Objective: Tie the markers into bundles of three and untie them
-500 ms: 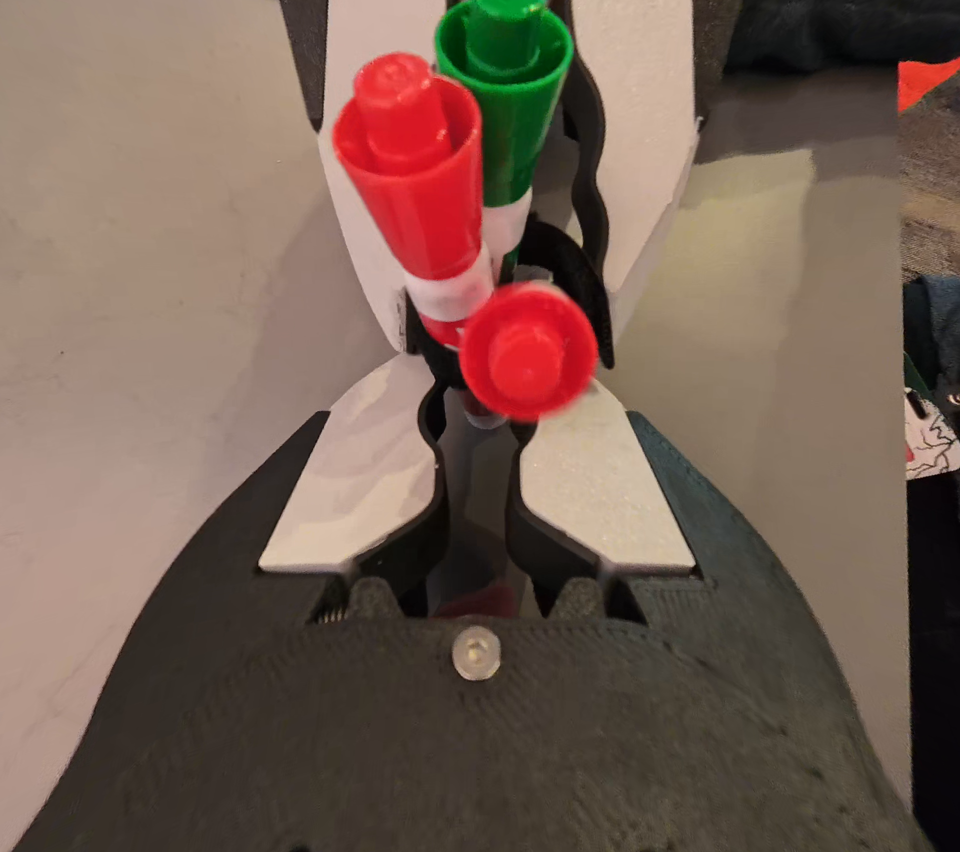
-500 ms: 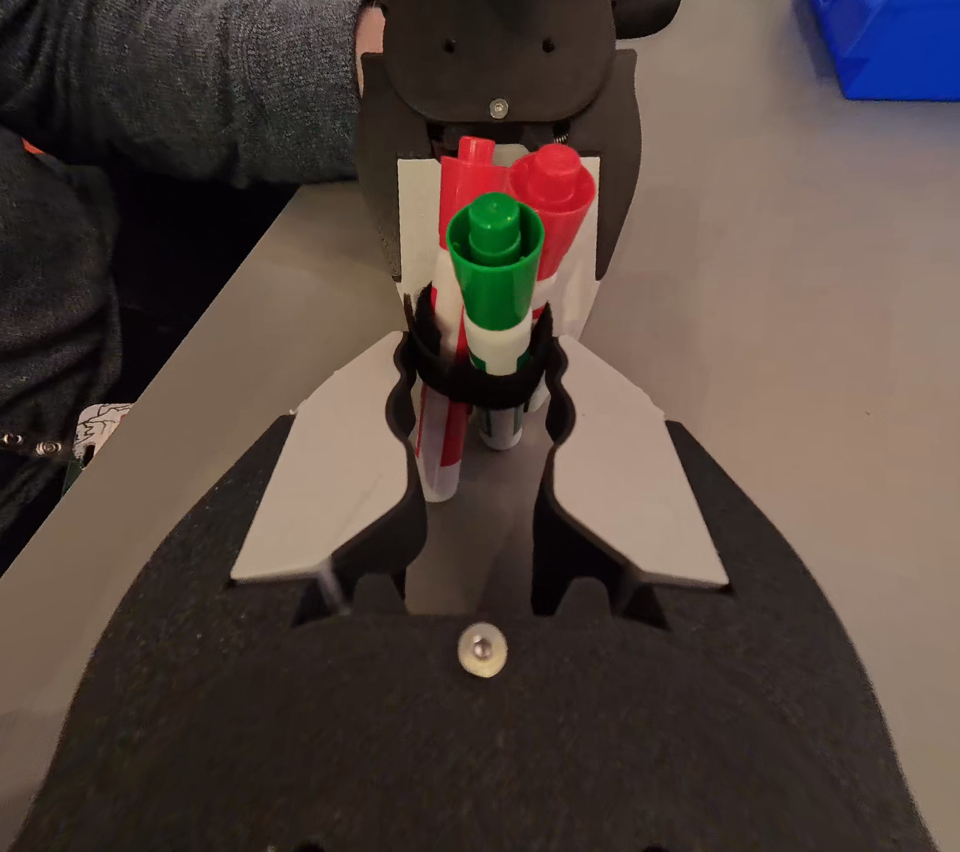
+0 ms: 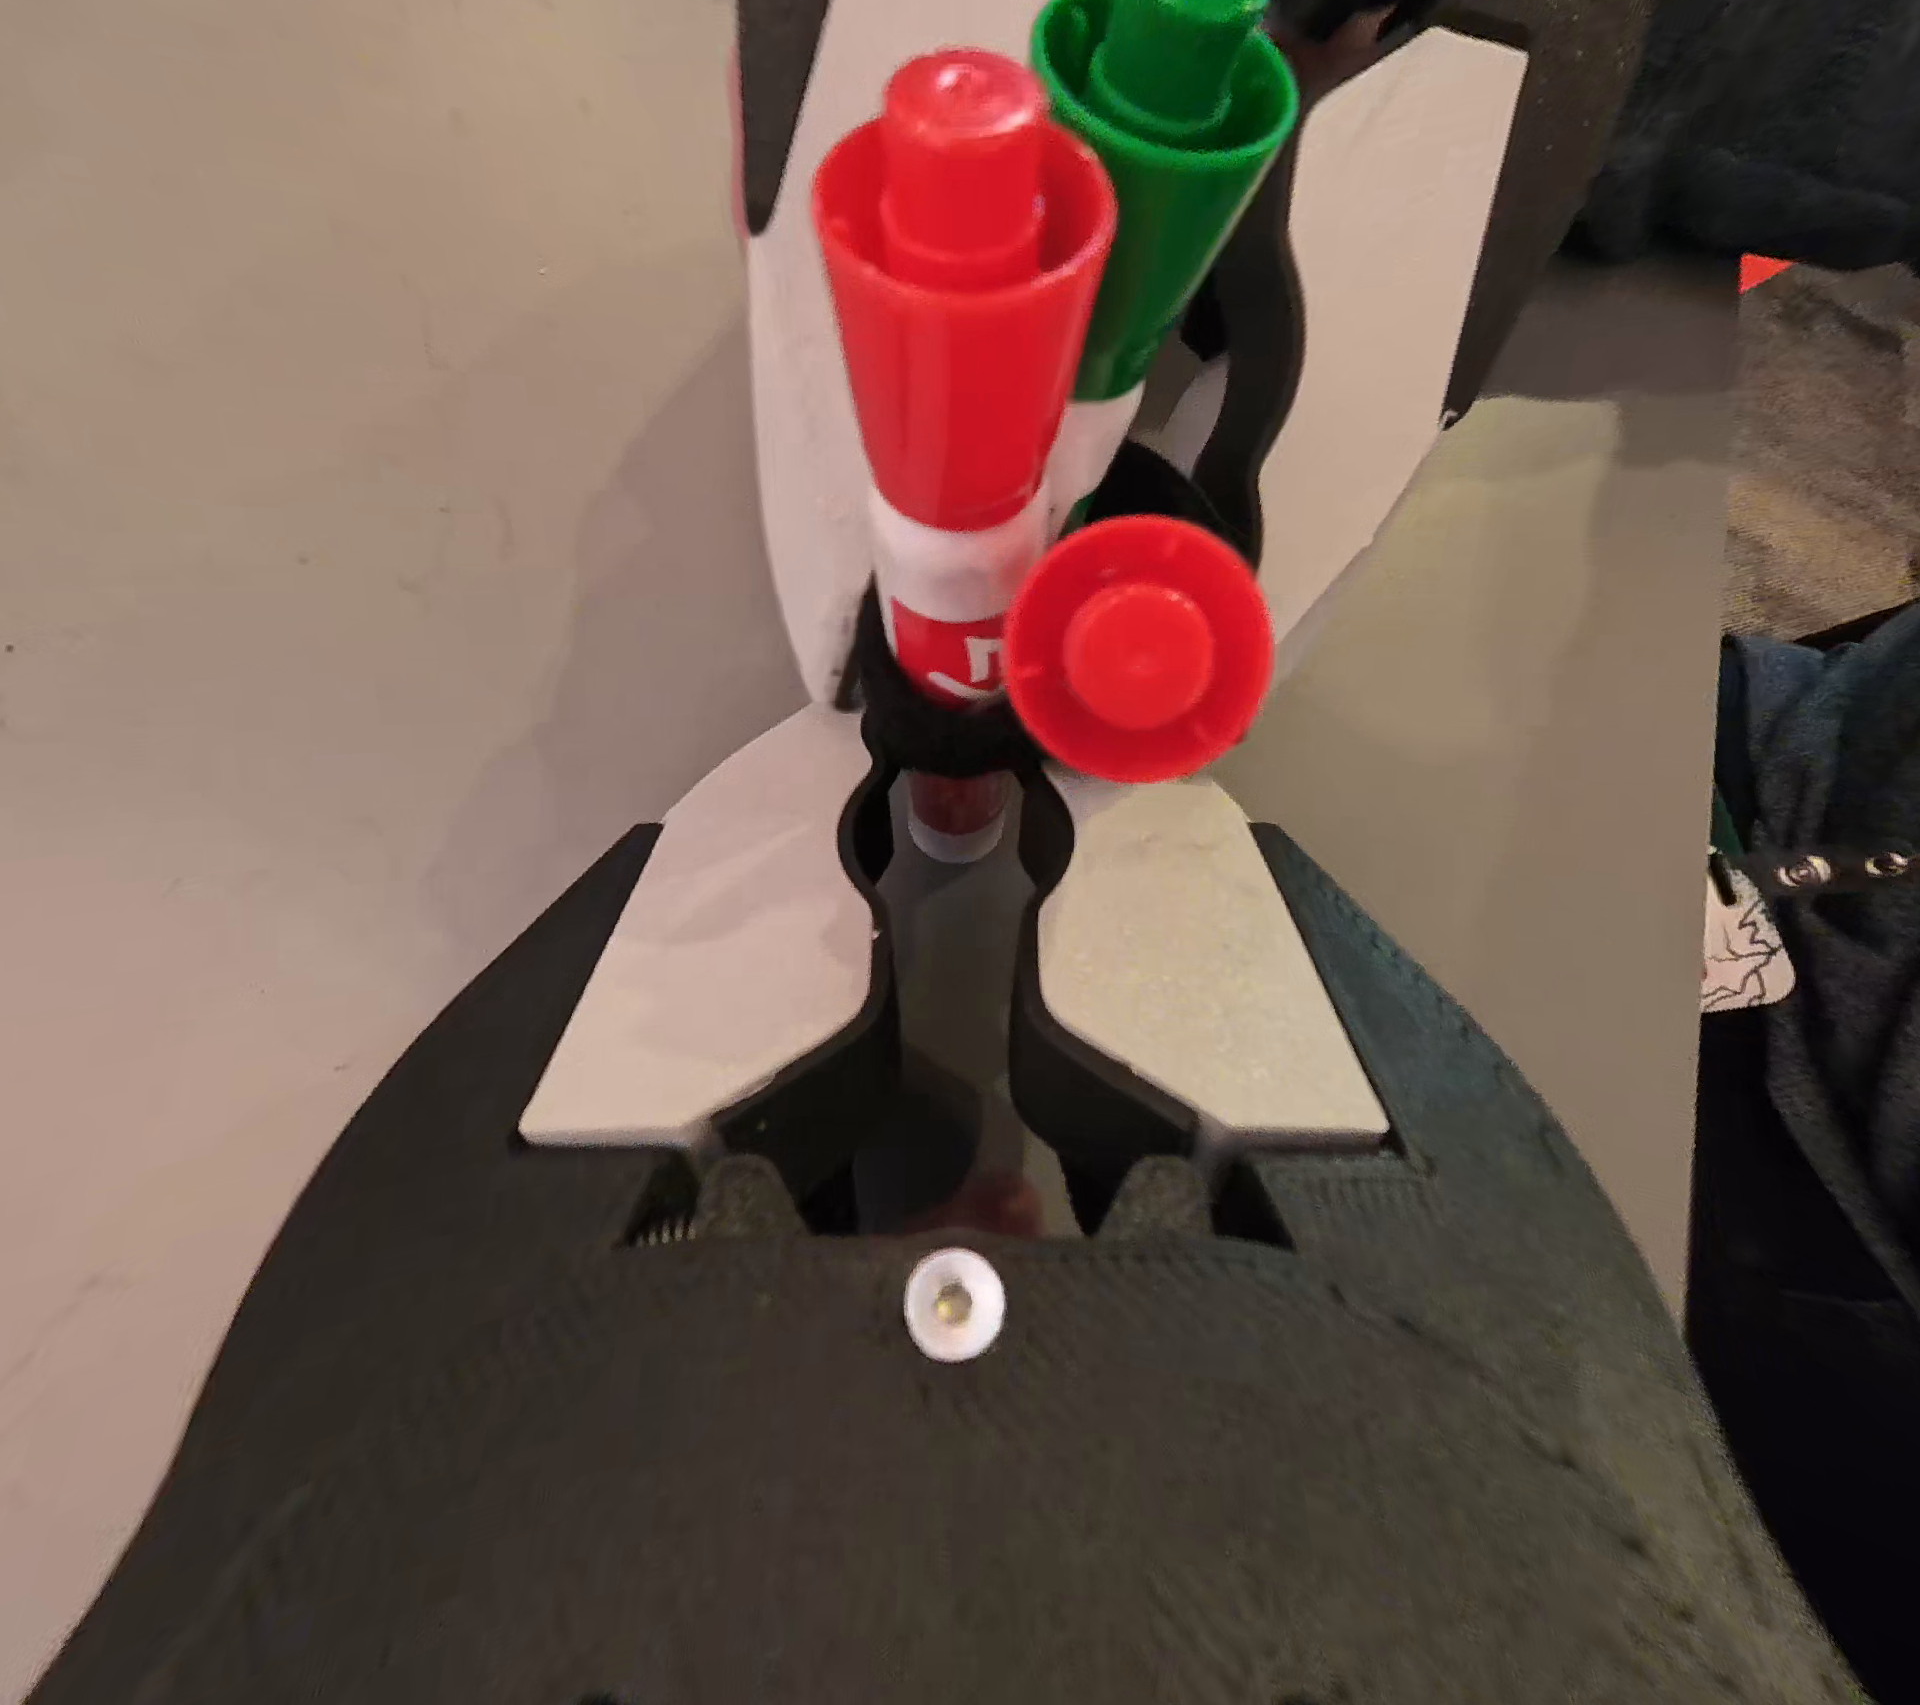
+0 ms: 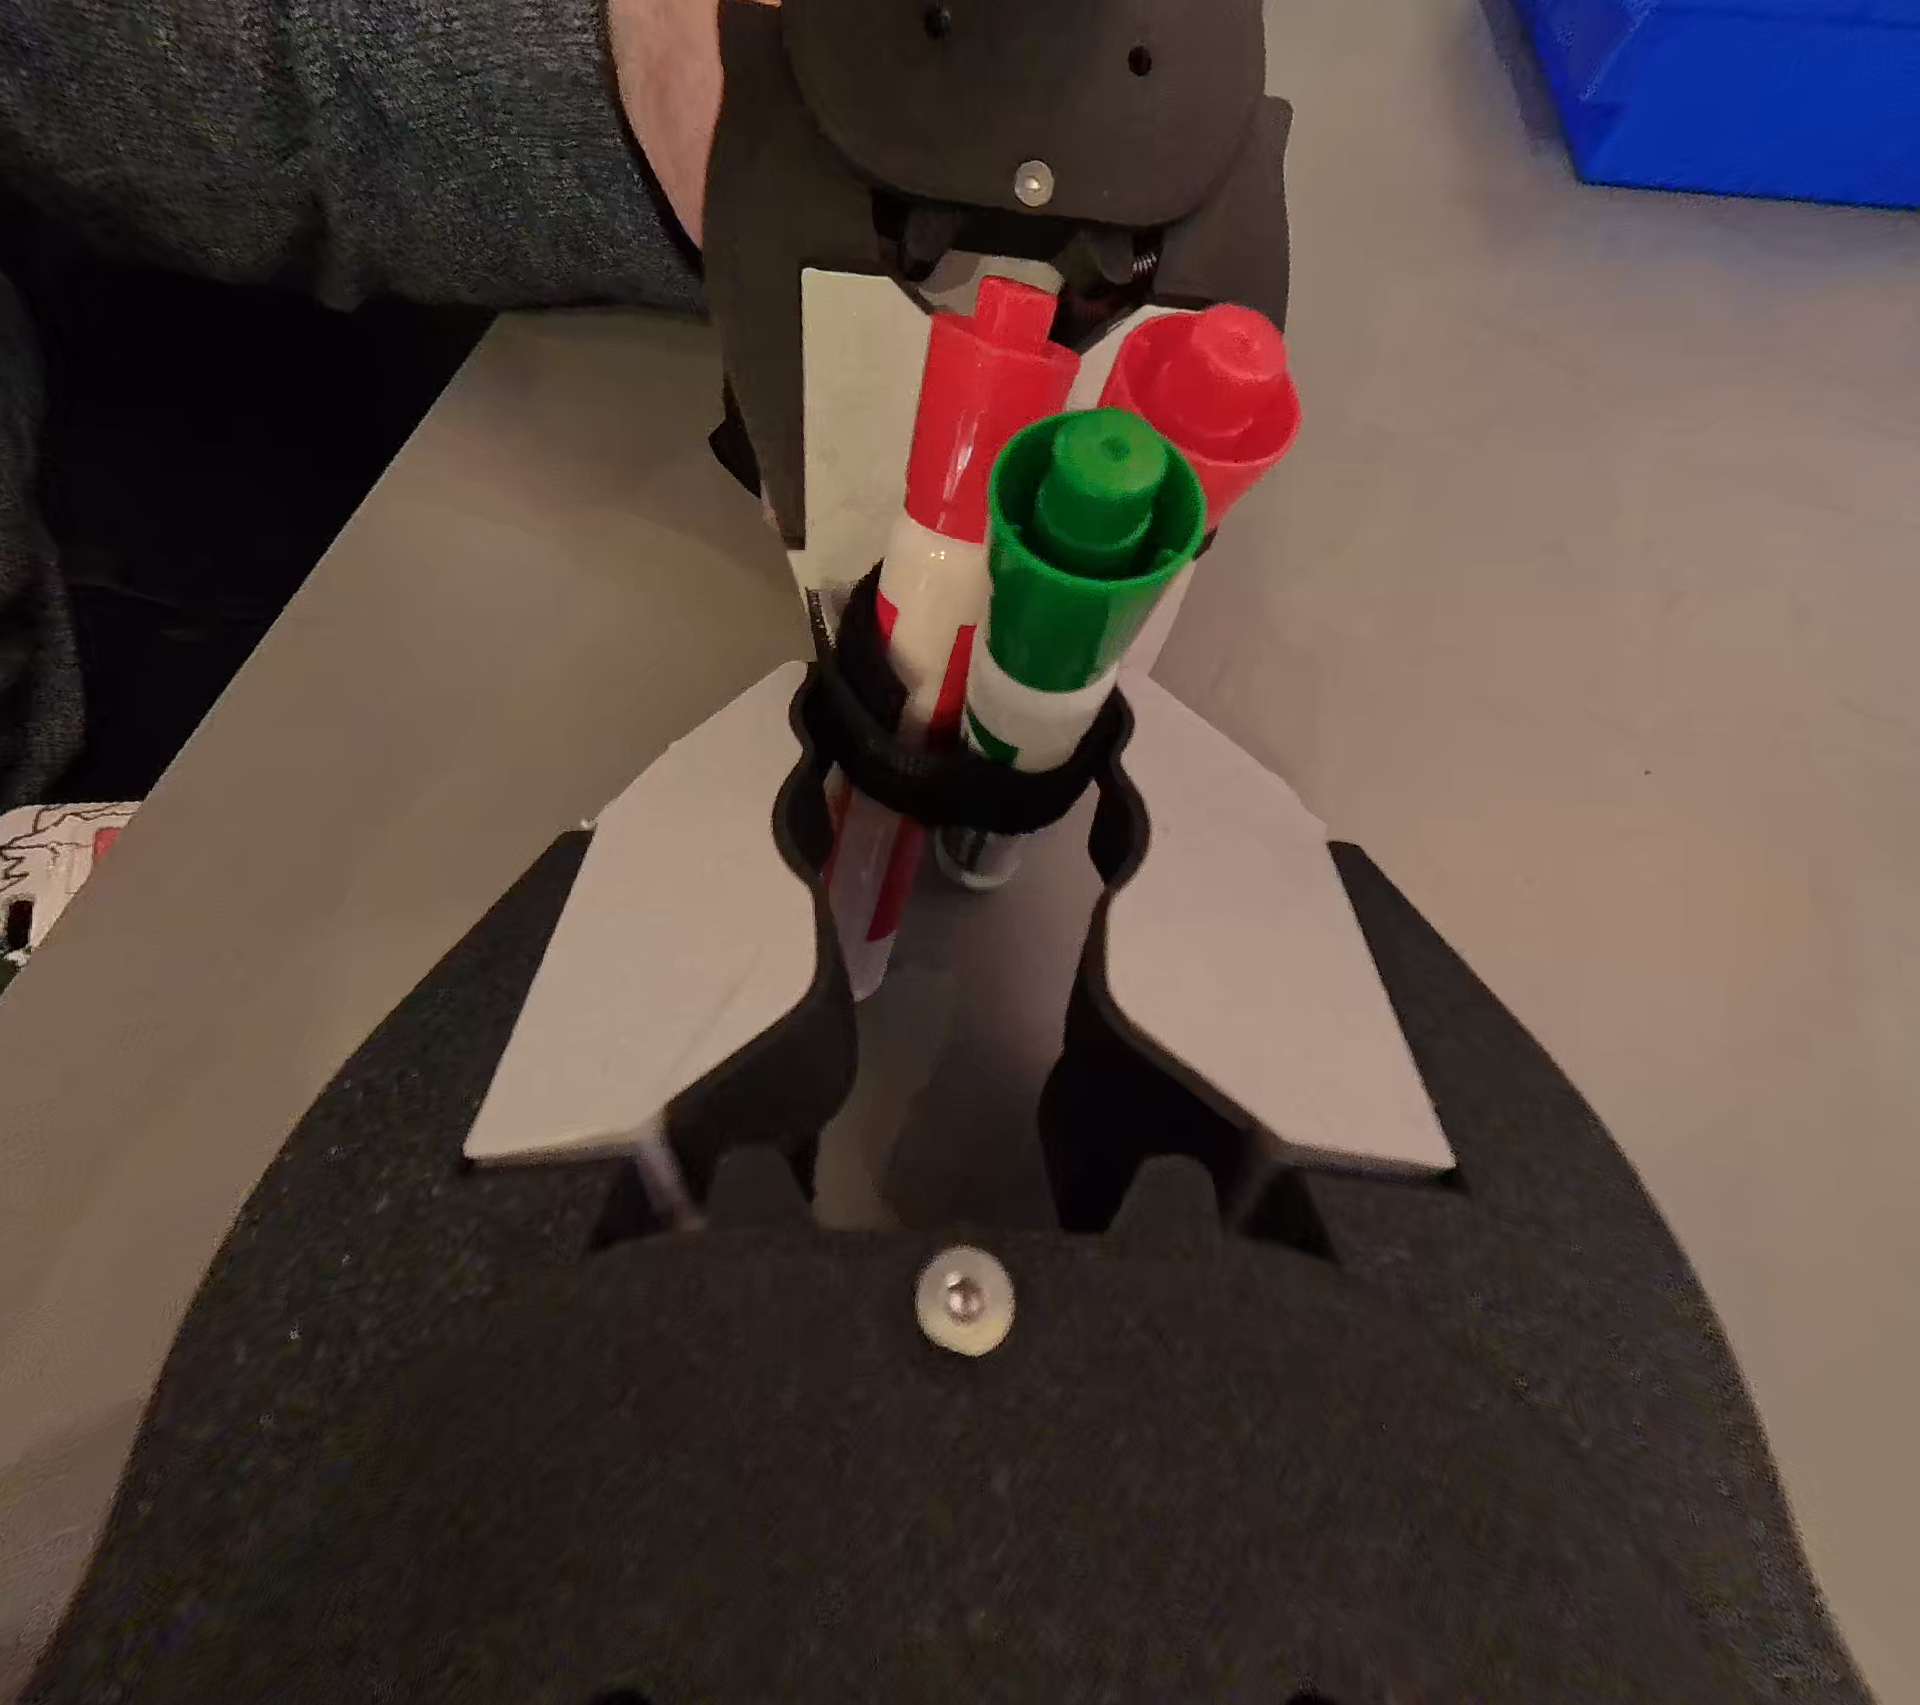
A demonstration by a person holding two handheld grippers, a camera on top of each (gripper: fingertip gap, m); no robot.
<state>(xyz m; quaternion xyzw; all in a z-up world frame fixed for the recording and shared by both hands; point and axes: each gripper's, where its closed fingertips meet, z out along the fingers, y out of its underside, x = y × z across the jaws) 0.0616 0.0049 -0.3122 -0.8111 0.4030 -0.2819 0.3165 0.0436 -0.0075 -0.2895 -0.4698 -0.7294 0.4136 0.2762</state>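
3 markers, 2 red and 1 green, stand bunched above the table [image 4: 1558, 616], caps up and splayed apart. A black band [image 4: 956, 788] circles their lower barrels.

Left wrist view:
- 1 red marker [image 3: 951, 325] leans left.
- The green marker [image 3: 1164, 128] stands behind it.
- The 2nd red marker [image 3: 1138, 647] points its cap at the camera.
- The band [image 3: 925, 730] shows black under the caps.

Right wrist view:
- The green marker [image 4: 1081, 554] is nearest.
- 1 red marker [image 4: 977, 450] stands at rear left.
- The other red marker [image 4: 1210, 408] stands at rear right.

The left gripper [image 3: 961, 782] has its fingers drawn in on the band, with the bunch between the tips. The right gripper [image 4: 961, 782] meets it from the opposite side. Its fingers press the band on both sides of the bunch. The 2 grippers face each other tip to tip, with the bunch between them.

In the right wrist view, a grey sleeve [image 4: 312, 45] reaches the left gripper's body from the left. A blue bin [image 4: 1745, 14] sits on the table at far right, well apart from the bunch. The table edge runs along the left, with dark clothing beyond it.
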